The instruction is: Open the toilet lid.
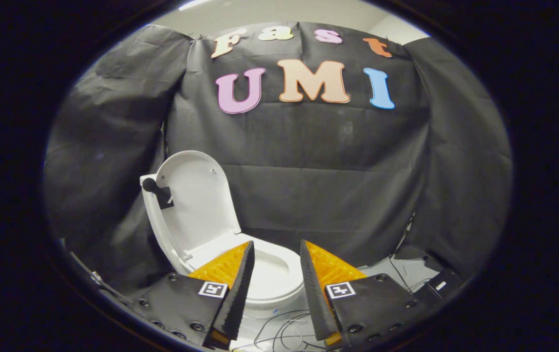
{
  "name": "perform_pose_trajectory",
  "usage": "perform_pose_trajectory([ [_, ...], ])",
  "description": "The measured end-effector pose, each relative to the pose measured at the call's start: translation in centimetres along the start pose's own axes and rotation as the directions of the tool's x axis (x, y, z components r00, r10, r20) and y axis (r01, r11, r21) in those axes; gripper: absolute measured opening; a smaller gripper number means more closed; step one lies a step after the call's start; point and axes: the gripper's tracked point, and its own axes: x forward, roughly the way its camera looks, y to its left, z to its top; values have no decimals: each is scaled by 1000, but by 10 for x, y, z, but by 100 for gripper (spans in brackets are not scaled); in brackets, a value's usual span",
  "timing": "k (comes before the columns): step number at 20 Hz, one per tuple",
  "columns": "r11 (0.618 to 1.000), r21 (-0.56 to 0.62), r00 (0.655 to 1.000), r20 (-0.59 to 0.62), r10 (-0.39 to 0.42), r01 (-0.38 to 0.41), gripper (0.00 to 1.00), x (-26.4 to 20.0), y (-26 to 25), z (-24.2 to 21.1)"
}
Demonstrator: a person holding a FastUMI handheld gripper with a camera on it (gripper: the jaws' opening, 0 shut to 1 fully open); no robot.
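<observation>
The lid (196, 200) stands raised behind the seat (272, 274), beyond the gripper (277, 252), whose fingers gape apart on nothing, so the job looks done and only backing away remains.

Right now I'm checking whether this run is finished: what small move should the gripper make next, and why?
Probably just ease the gripper straight back, away from the toilet. The white oval plastic toilet lid already stands upright, beyond the fingers, with the white seat ring uncovered. The fingers are apart and hold nothing, so no further push on the lid seems needed.
</observation>
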Motion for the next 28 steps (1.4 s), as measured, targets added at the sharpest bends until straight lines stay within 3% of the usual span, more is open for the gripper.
perform_pose_trajectory([
  [17, 1000, -9, 988, 154, -8, 10, 59, -30, 6, 24],
  [28, 1000, -6, 989, 148, -8, 9, 58, -31, 7, 23],
])
